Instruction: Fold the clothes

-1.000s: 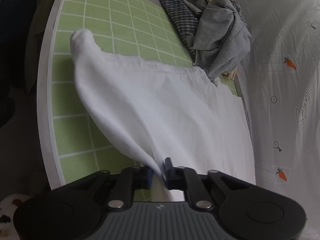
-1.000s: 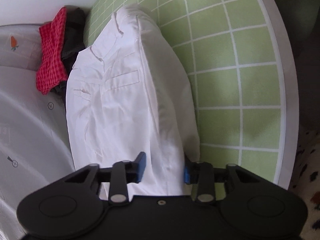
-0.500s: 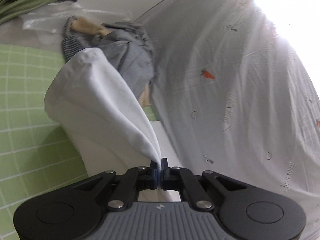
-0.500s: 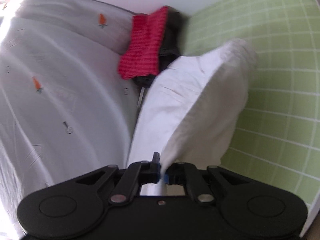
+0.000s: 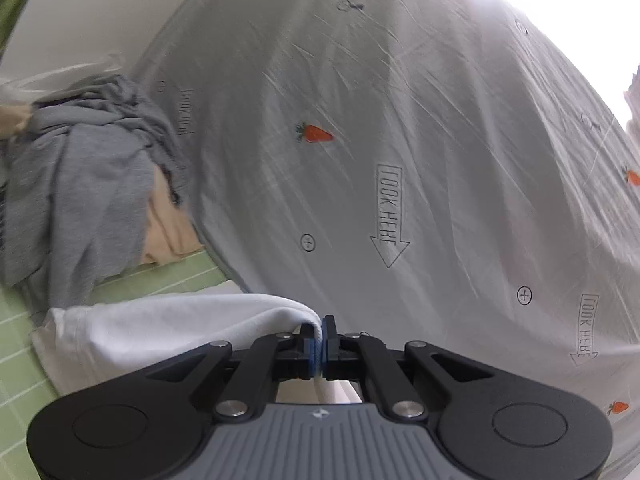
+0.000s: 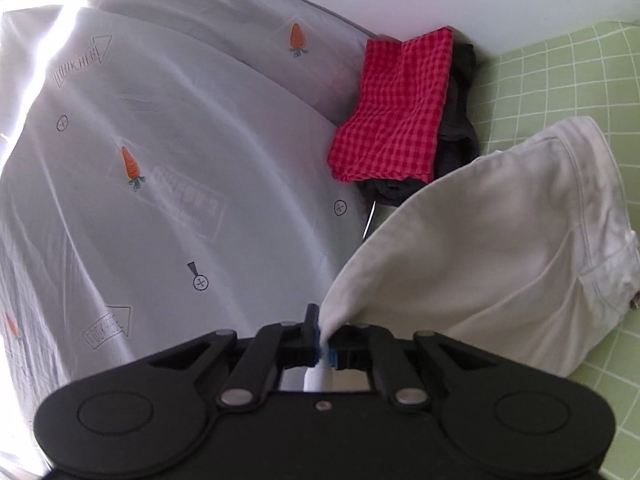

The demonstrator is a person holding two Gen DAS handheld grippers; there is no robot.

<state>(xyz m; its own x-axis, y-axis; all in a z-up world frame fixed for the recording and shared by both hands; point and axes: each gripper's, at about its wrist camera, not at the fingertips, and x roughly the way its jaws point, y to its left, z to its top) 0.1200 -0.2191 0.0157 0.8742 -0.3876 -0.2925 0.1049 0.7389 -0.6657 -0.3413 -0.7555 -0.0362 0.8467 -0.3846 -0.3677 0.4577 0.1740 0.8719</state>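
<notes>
Two grippers, both mine, are pinched tight on one white shirt: the left gripper (image 5: 319,338) has its blue pads closed on a rolled edge of the shirt (image 5: 168,320), and the right gripper (image 6: 322,342) clamps another corner of the same shirt (image 6: 480,264). From the left tool the cloth trails away to the left, low over the green checked mat (image 5: 16,320); from the right tool it billows up and to the right, its stitched hem farthest out. I judge the shirt's long axis runs between my two hands, so the next fold turns on carrying both held edges together across the body that rests on the mat. Neither hand looks nearer to me. Beyond the shirt sit a crumpled grey garment (image 5: 80,184) on one side and a folded red checked cloth (image 6: 396,108) on dark clothes on the other. Farthest off, the pale sheet (image 5: 440,140) carries carrots and arrows reading "LOOK HERE".
</notes>
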